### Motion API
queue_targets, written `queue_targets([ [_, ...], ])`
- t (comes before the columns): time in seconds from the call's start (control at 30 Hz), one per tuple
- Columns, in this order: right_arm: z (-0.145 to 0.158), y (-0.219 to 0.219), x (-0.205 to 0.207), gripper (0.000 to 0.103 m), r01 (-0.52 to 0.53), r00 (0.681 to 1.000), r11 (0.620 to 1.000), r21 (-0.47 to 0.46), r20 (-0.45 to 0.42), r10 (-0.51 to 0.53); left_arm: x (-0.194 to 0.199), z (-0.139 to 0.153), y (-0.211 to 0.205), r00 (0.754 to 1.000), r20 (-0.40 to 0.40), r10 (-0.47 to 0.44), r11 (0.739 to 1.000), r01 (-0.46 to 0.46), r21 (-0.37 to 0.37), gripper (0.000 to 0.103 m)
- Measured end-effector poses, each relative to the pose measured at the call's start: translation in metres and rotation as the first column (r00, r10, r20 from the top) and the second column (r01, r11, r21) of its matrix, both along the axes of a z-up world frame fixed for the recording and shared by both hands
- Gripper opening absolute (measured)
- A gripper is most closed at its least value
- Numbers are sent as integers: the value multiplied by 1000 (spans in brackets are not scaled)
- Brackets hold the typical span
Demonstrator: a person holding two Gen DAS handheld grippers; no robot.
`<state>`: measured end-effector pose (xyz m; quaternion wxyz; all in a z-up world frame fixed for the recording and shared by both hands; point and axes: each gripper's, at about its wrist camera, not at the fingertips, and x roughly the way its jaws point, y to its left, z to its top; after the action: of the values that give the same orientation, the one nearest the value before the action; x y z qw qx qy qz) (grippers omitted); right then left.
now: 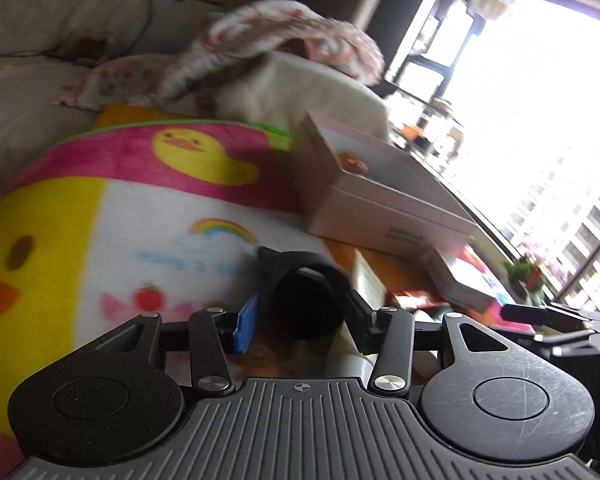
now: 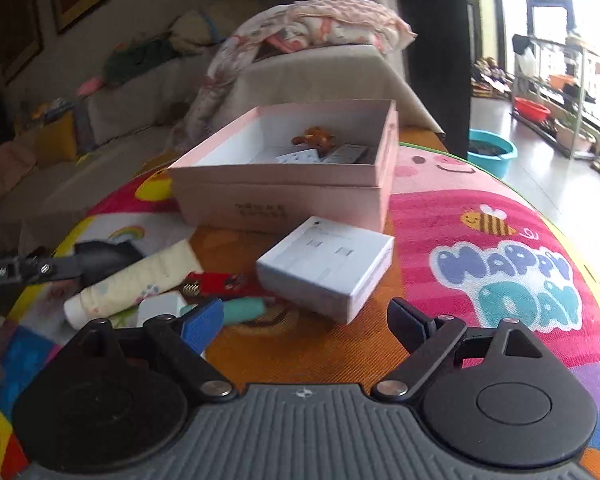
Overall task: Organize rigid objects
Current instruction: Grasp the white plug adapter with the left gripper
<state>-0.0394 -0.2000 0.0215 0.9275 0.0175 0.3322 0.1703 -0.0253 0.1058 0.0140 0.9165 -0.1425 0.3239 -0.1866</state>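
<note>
Left wrist view, lower centre: left gripper (image 1: pixel 300 320) pinching black round cylinder (image 1: pixel 306 300); may slip, being curved. Right gripper (image 2: pixel 304 320) spread, near white square box (image 2: pixel 326 268).

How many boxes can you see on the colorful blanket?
2. The big pink box sits open toward the back of the blanket. The small white box lies closed just in front of it. More may be hidden inside the pink one.
</note>
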Motion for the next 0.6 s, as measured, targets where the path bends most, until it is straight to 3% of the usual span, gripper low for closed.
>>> queue_targets([
  [0.17, 0, 37, -25, 89, -152, 988, 985, -83, 22, 154, -3, 9, -20, 999, 42, -8, 999, 6, 37, 51],
  [0.3, -6, 53, -27, 89, -136, 989, 975, -177, 30, 144, -26, 39, -24, 977, 201, 67, 980, -102, 170, 51],
  [0.37, -7, 50, -28, 89, -123, 991, 971, -206, 35, 133, -34, 52, -27, 971, 237, 13, 983, -55, 173, 51],
  [0.47, -7, 34, -30, 89, -85, 994, 967, -242, 47, 99, -35, 56, -42, 977, 186, -106, 986, 79, 146, 51],
  [0.6, -12, 6, -30, 89, 28, 998, 955, -295, 59, -11, -32, 41, -71, 983, 83, -163, 981, 152, 122, 51],
])
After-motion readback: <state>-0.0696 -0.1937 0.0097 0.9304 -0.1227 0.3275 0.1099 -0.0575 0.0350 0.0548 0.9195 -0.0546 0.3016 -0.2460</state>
